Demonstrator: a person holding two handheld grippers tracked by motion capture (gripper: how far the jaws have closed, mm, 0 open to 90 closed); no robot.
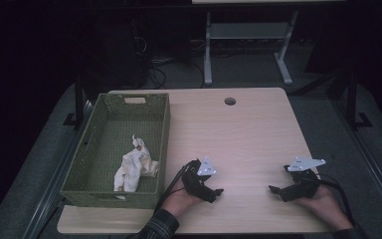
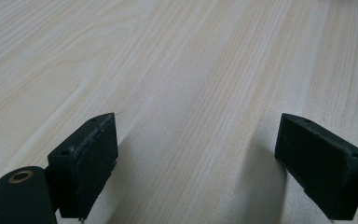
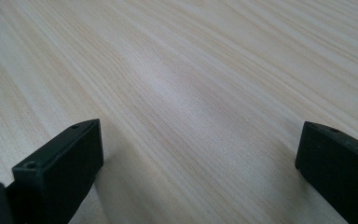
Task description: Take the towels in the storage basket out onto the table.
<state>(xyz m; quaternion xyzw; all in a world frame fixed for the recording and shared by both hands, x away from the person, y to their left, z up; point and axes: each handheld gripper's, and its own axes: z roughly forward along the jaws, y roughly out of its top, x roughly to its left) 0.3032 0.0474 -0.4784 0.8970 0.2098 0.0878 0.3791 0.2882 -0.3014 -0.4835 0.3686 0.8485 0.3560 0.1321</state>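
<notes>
A green woven basket (image 1: 161, 134) stands at the table's left, with crumpled white paper (image 1: 134, 168) lying in its near half. My left gripper (image 1: 218, 194) rests low over the wood just right of the basket, pointing toward the table's middle. In the left gripper view its jaws stand wide apart (image 2: 193, 163) with only bare wood between them. My right gripper (image 1: 273, 191) sits near the front right, pointing left toward the other. The right gripper view has its jaws (image 3: 198, 172) spread wide over bare wood, nothing held.
The light wooden table (image 1: 238, 134) has a round cable hole (image 1: 230, 101) near its far edge. Beyond it stand a white desk frame (image 1: 248, 35) and cables on the dark floor. A metal rail runs along each side.
</notes>
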